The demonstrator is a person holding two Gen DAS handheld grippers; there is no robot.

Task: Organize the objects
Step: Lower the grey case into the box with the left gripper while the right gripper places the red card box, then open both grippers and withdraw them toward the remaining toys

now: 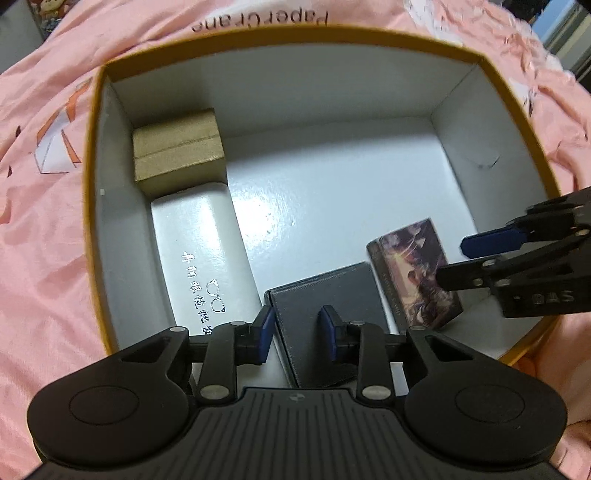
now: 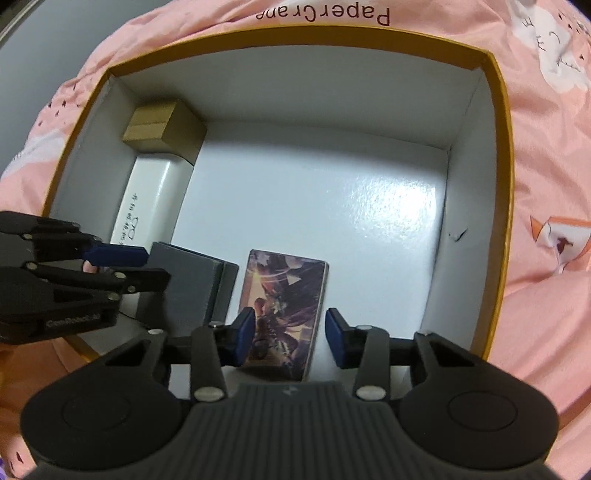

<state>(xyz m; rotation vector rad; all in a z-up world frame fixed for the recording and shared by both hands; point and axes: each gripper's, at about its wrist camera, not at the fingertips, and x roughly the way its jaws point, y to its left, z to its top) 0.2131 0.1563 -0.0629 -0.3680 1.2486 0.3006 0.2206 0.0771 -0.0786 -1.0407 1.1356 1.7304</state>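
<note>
Hovering in box (image 1: 517, 110), left claw (image 1: 297, 332) wide over grey case (image 1: 325, 295), right claw (image 2: 290, 338) wide astride illustrated card box (image 2: 284, 291)

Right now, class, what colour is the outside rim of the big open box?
Mustard yellow-orange; the open box has white inner walls. It shows best in the right wrist view.

A pink bedsheet (image 1: 44, 229), wrinkled and printed with paper-crane figures (image 1: 55, 147) and the words "PaperCrane" (image 2: 323, 14), fills the background, with a dark window area (image 1: 565, 33) at the far upper right.
</note>
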